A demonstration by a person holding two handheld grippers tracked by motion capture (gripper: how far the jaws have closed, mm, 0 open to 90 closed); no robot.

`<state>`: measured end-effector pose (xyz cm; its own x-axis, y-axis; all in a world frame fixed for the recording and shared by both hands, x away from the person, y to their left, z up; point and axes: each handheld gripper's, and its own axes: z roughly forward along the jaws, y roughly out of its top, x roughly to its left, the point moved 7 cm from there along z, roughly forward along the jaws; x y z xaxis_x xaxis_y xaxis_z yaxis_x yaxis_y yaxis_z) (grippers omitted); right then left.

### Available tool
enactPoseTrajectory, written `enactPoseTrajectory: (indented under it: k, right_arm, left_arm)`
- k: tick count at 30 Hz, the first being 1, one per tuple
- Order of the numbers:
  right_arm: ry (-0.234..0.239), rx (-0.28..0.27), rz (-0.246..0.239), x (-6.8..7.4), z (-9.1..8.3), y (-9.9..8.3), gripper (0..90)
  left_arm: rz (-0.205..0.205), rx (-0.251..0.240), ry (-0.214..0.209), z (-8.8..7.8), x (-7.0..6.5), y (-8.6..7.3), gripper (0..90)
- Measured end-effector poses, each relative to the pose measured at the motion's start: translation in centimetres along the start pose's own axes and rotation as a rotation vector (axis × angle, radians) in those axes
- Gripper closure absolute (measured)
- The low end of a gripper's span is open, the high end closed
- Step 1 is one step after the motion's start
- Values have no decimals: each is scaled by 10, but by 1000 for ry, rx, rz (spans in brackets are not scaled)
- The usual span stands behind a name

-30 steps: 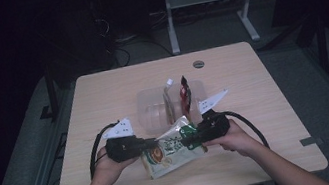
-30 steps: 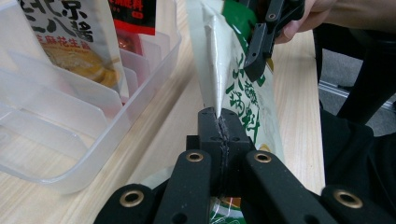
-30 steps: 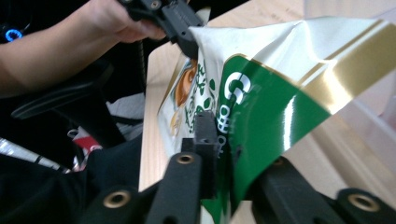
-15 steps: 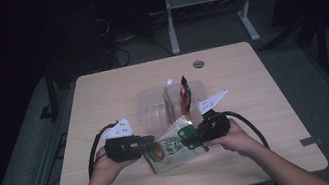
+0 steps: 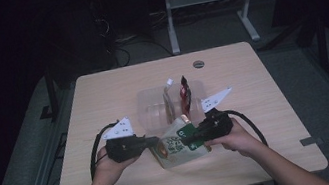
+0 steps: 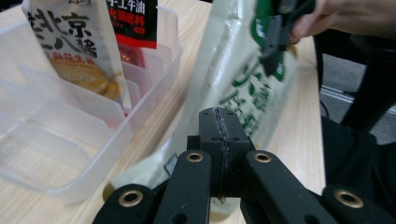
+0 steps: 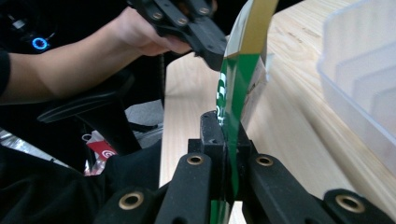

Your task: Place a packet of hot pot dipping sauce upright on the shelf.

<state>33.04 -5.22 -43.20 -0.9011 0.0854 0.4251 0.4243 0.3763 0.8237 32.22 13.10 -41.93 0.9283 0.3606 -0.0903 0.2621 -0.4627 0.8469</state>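
Tools — left (image 5: 153,141), right (image 5: 187,142) — both clamped on green pouch (image 5: 177,143); printed sachets (image 6: 88,42) beyond

Light wooden desk (image 5: 101,90) with a round grommet (image 5: 198,64) near the far edge. At mid-desk, a clear plastic organizer (image 5: 150,112) with dividers, holding two upright packets: a pale one (image 6: 74,51) and a red-and-black one (image 6: 133,23). Beyond, a white metal frame (image 5: 208,1) on dark floor.

Dim high view, dark surroundings, brighter gripper views, motion-blurred green packet (image 6: 243,88)
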Motion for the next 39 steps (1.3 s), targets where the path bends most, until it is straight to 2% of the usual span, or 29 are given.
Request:
enactPoseTrajectory:
  k: [3, 6, 12, 15, 20, 29, 34, 37, 39]
  right_arm:
    - [19, -5, -10, 5, 3, 2, 899]
    - [44, -17, -14, 9, 5, 6, 899]
    - [74, -21, -31, 18, 9, 8, 899]
    - [71, -15, -50, 20, 11, 9, 900]
    - [76, -14, -47, 21, 11, 9, 899]
    - [37, -32, -40, 16, 5, 10, 899]
    - [28, -43, -39, 15, 5, 11, 899]
    - [18, -38, -46, 17, 8, 12, 900]
    - [13, -34, -50, 18, 8, 13, 900]
  left_arm:
    - [-17, -21, 10, 6, 2, 3, 899]
    - [-22, -19, 12, 13, 3, 5, 899]
    - [-9, -4, -17, 30, -5, 9, 899]
    - [-3, 2, -37, 38, -9, 11, 899]
    - [12, 18, -59, 46, -15, 11, 900]
    - [-6, 8, -38, 36, -8, 10, 900]
    - [-19, -4, -16, 24, -2, 7, 900]
    - [-25, 6, -4, 14, 3, 2, 899]
    - [-44, 17, -2, 7, 5, -3, 899]
